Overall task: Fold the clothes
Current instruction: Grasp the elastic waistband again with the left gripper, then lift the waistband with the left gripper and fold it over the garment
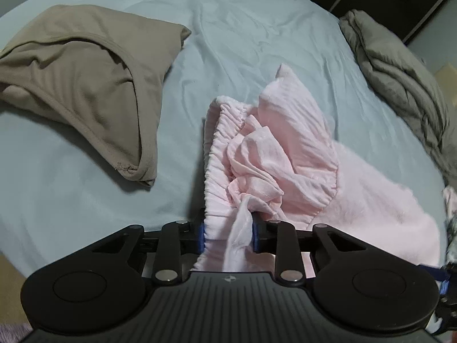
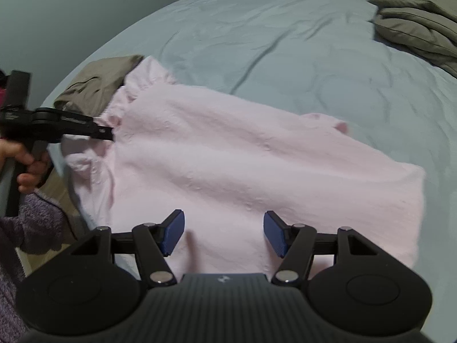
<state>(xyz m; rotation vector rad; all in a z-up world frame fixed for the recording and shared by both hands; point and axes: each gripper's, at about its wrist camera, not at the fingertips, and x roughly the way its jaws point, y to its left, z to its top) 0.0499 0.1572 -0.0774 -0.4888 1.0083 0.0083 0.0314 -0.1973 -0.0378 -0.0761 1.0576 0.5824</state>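
A pale pink garment (image 2: 242, 165) lies spread across the light blue bed. In the left wrist view its gathered, ruffled end (image 1: 274, 154) bunches up in front of my left gripper (image 1: 228, 235), which is shut on the pink cloth. The right wrist view shows that same left gripper (image 2: 110, 134) pinching the garment's left end, held by a person's hand (image 2: 27, 168). My right gripper (image 2: 224, 234) hovers open over the garment's near edge, its blue pads (image 2: 172, 233) apart with nothing between them.
A taupe folded garment (image 1: 85, 85) lies on the bed left of the pink one. A grey folded blanket (image 1: 400, 85) sits at the far right edge. The blue sheet (image 1: 257, 23) stretches beyond. A purple knit sleeve (image 2: 25, 228) shows at lower left.
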